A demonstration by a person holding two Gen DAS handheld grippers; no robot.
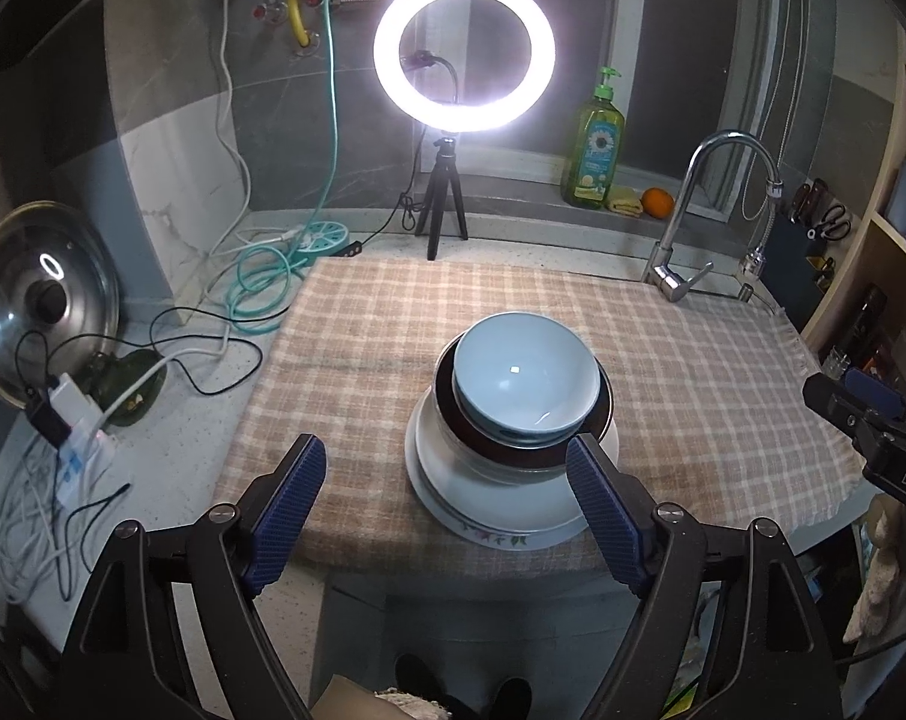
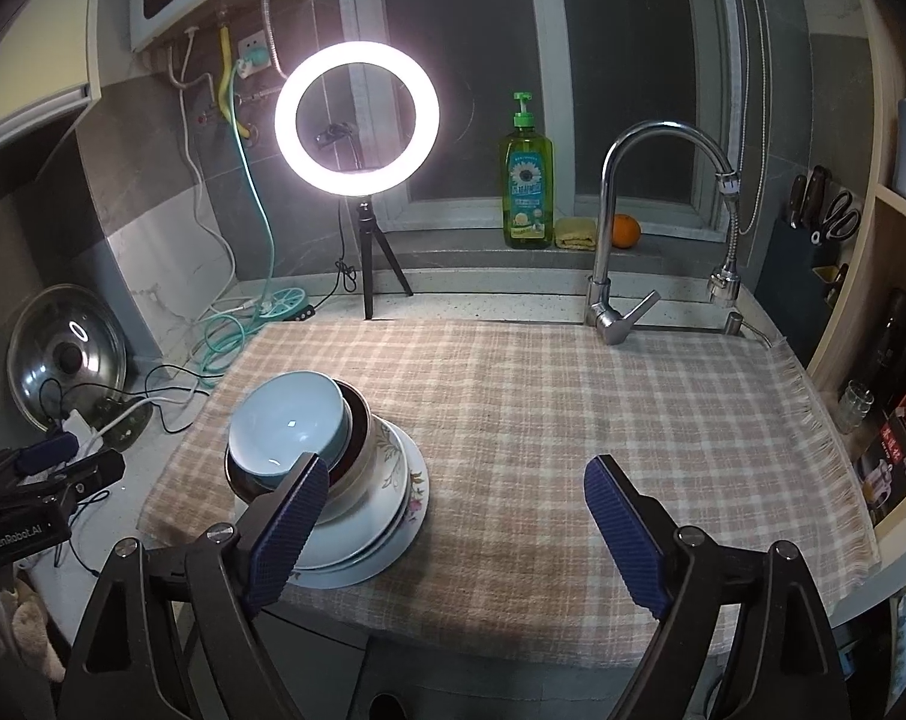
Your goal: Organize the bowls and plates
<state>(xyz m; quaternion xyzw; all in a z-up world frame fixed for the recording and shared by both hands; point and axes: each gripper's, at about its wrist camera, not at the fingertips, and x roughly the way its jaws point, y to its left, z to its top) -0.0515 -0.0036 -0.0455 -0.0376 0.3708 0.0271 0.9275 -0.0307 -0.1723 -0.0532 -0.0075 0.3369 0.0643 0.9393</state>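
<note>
A light blue bowl (image 1: pixel 522 378) sits tilted on top of a dark brown bowl (image 1: pixel 597 420), which rests in a white bowl (image 1: pixel 447 450) on stacked floral plates (image 1: pixel 501 531). The stack stands on a checked cloth (image 1: pixel 357 360). My left gripper (image 1: pixel 450 510) is open and empty, just in front of the stack. In the right wrist view the same stack shows at left: blue bowl (image 2: pixel 285 426), plates (image 2: pixel 393 516). My right gripper (image 2: pixel 450 531) is open and empty, to the right of the stack over the cloth (image 2: pixel 573 408).
A ring light on a tripod (image 1: pixel 453 78) stands behind the cloth. A faucet (image 1: pixel 693 210) is at the back right, with a soap bottle (image 1: pixel 594 150) and an orange (image 1: pixel 657 202) on the sill. A pot lid (image 1: pixel 33 300) and cables lie at the left. Shelves stand at the right.
</note>
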